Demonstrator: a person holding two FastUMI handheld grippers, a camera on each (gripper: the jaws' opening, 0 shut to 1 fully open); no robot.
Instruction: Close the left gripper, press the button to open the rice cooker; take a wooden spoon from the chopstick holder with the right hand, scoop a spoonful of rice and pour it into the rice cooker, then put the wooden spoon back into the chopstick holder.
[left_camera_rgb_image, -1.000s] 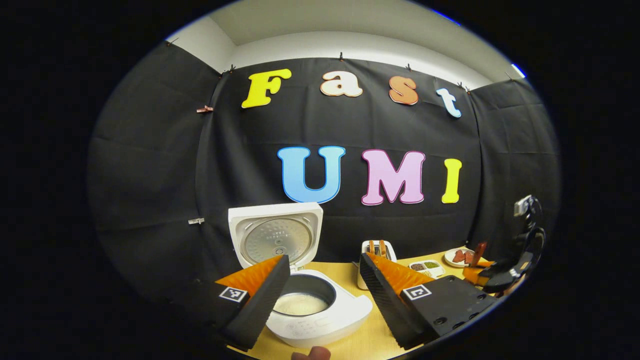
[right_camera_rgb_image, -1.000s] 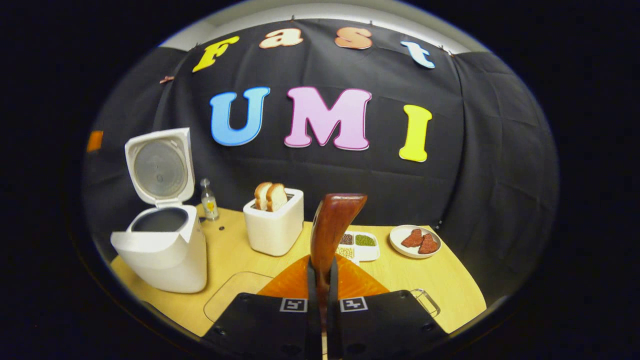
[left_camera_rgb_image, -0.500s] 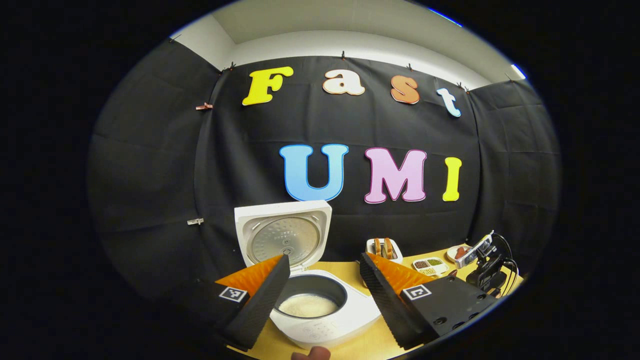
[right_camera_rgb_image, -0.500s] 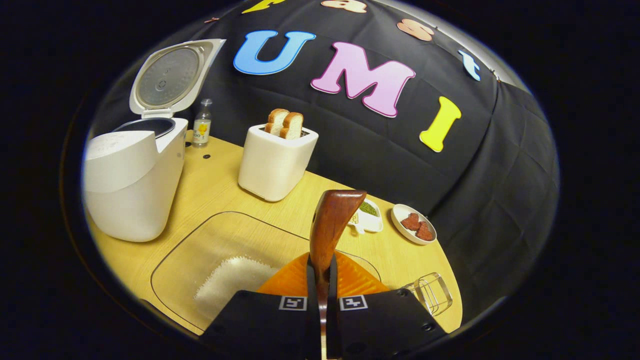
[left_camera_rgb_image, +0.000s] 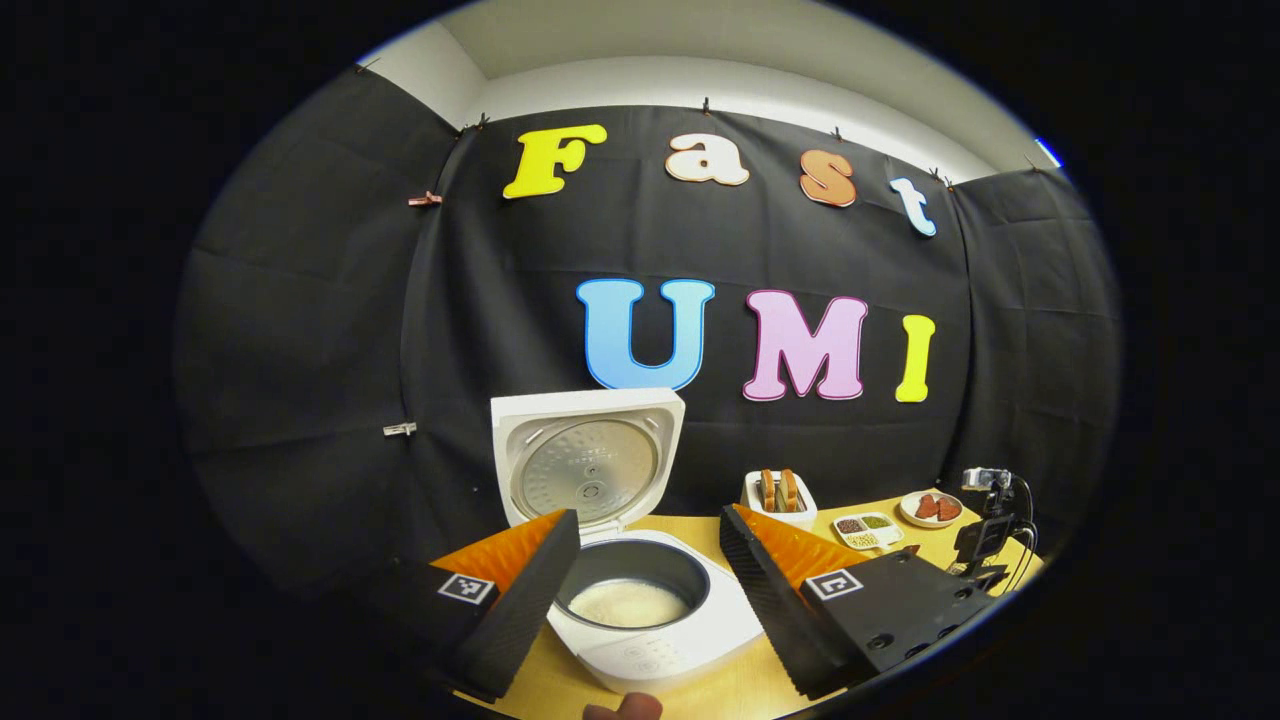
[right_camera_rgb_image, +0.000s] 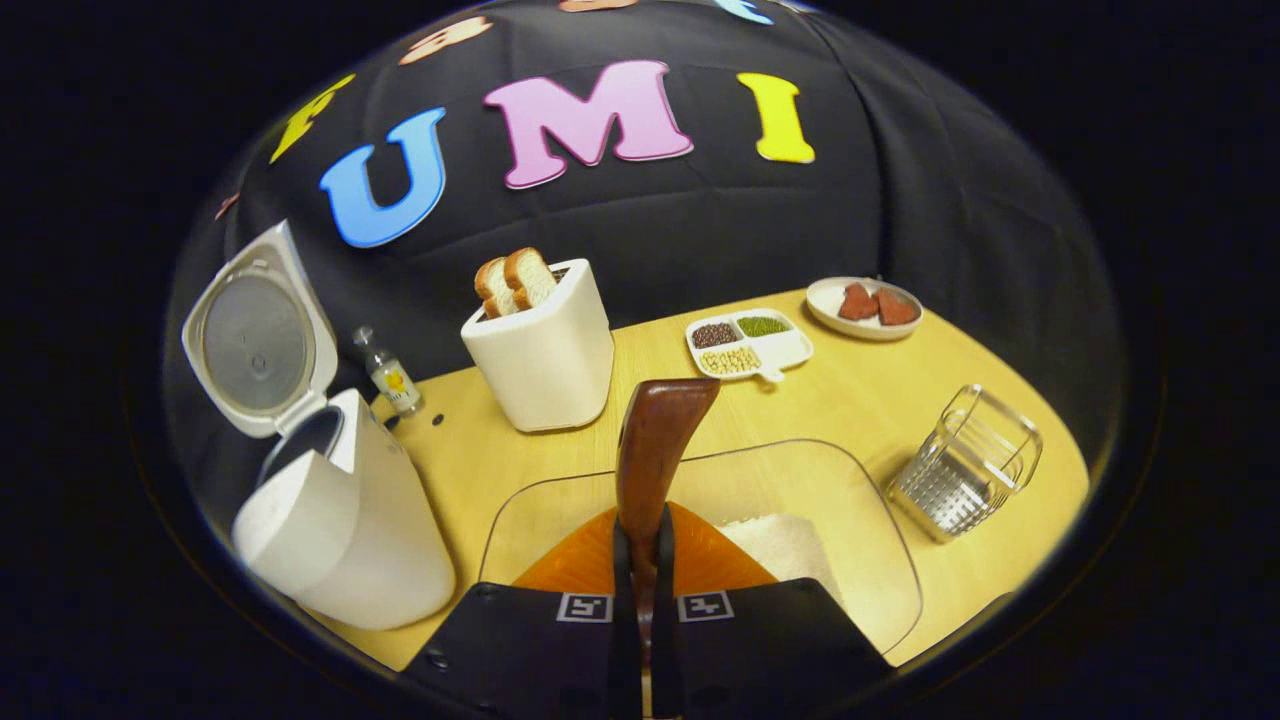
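Observation:
The white rice cooker (left_camera_rgb_image: 660, 650) stands open with its lid (left_camera_rgb_image: 585, 465) upright and white rice in its pot (left_camera_rgb_image: 628, 603). My left gripper (left_camera_rgb_image: 645, 560) hovers just in front of it, open and empty. My right gripper (right_camera_rgb_image: 641, 545) is shut on the handle of the brown wooden spoon (right_camera_rgb_image: 655, 450), whose broad end points forward over the glass tray (right_camera_rgb_image: 860, 520) holding a rice pile (right_camera_rgb_image: 785, 545). The wire chopstick holder (right_camera_rgb_image: 965, 460) stands to the tray's right. The open cooker (right_camera_rgb_image: 340, 530) is at the left. The right gripper (left_camera_rgb_image: 990, 530) also shows far off.
On the wooden table (right_camera_rgb_image: 900, 380) stand a white toaster (right_camera_rgb_image: 540, 345) with two bread slices, a small bottle (right_camera_rgb_image: 388, 372) beside the cooker, a divided dish of beans (right_camera_rgb_image: 748, 338) and a plate of red pieces (right_camera_rgb_image: 865, 305). A fingertip (left_camera_rgb_image: 622, 708) shows at the bottom edge.
My right gripper, still holding the spoon, has tipped downward and swung over the glass tray; the chopstick holder now lies to its right. The left gripper has drifted slightly and stays open.

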